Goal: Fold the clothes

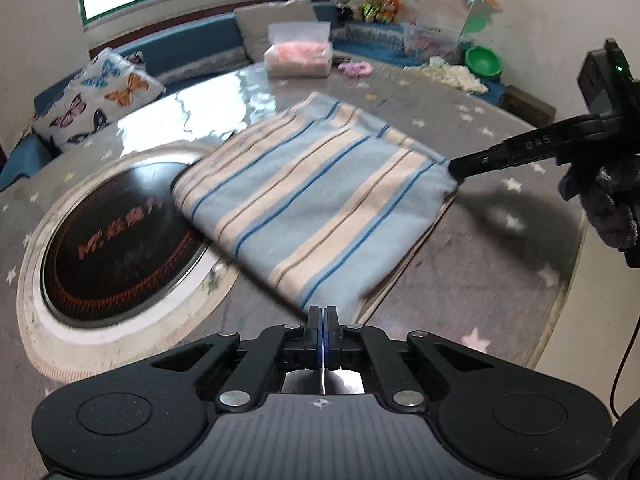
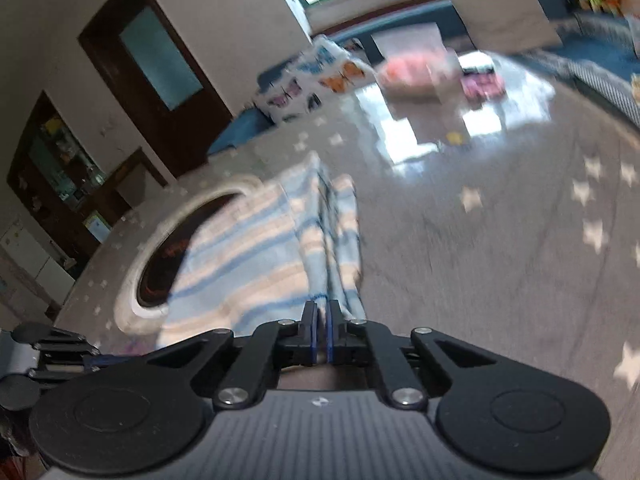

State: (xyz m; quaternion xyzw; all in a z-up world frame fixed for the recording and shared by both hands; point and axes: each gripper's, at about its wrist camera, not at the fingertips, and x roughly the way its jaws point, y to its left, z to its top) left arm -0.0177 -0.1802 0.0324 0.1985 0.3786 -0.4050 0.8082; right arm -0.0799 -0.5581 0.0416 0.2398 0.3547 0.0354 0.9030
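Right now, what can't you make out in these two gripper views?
- Left wrist view: whether the left gripper pinches the striped cloth; blurred near corner.
- Left wrist view: the black disc partly hidden under the cloth.
- Right wrist view: motion blur smears the clear box.
- Right wrist view: the left gripper, cut off by the edge.

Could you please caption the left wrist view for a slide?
Both grippers, left and right, pinch corners of a striped cloth on the table.

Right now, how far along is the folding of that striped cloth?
Partly done: the striped cloth already lies doubled on the table. In hand: the left gripper and right gripper each pinch an edge. Left: at least another fold, probably.
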